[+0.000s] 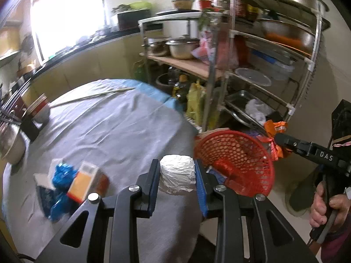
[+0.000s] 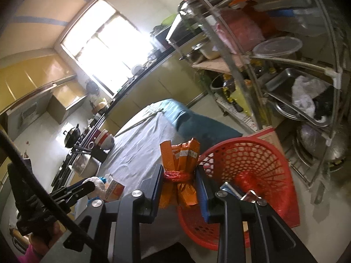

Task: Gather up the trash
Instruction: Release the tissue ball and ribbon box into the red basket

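My left gripper [image 1: 178,176] is shut on a crumpled white paper wad [image 1: 177,175], held above the table's grey cloth [image 1: 114,131] near its right edge. My right gripper [image 2: 180,176] is shut on an orange packet bundle [image 2: 180,164] tied with red plastic, held just left of the rim of the red mesh basket [image 2: 252,160]. That bundle also shows in the left wrist view [image 1: 275,131], beyond the basket [image 1: 237,160]. The basket holds red and blue wrappers [image 2: 243,184]. On the table lie a blue wrapper [image 1: 62,174], an orange-white box [image 1: 82,183] and white paper.
A metal rack [image 1: 252,65] full of pots, bowls and bags stands right behind the basket. A cardboard box [image 2: 267,137] sits behind the basket. A steel pot [image 1: 9,140], a cup [image 1: 38,107] and a long stick [image 1: 92,96] are on the table's left and far parts.
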A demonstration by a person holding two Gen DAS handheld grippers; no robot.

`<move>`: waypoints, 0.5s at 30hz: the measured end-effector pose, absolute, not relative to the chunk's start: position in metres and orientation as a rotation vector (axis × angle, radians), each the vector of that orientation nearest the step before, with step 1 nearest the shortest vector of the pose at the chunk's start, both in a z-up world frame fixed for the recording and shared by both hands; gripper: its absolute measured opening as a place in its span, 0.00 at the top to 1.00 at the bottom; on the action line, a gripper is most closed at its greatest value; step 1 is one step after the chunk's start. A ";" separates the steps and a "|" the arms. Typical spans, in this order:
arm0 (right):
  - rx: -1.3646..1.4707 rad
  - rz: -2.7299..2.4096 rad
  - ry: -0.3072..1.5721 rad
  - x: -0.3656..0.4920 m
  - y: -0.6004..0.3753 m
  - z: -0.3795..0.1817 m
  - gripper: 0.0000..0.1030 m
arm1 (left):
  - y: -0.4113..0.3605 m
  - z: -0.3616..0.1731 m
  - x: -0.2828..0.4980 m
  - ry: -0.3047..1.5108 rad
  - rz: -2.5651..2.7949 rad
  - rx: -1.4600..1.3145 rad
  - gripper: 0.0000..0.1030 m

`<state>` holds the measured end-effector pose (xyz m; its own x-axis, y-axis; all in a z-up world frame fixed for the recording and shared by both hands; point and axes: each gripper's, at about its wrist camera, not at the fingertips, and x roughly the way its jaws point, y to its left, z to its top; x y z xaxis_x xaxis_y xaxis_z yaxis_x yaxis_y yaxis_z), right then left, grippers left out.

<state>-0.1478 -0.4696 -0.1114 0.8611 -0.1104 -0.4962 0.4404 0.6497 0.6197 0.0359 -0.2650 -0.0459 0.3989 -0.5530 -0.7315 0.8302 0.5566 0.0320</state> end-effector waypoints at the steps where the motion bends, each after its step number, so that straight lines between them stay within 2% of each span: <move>1: 0.813 -0.330 0.441 -0.150 -0.472 -0.112 0.69 | -0.270 -0.046 0.033 0.735 -0.923 0.432 0.68; 15: 0.904 -0.414 0.468 -0.171 -0.497 -0.141 0.69 | -0.328 -0.072 0.011 0.786 -1.049 0.465 0.67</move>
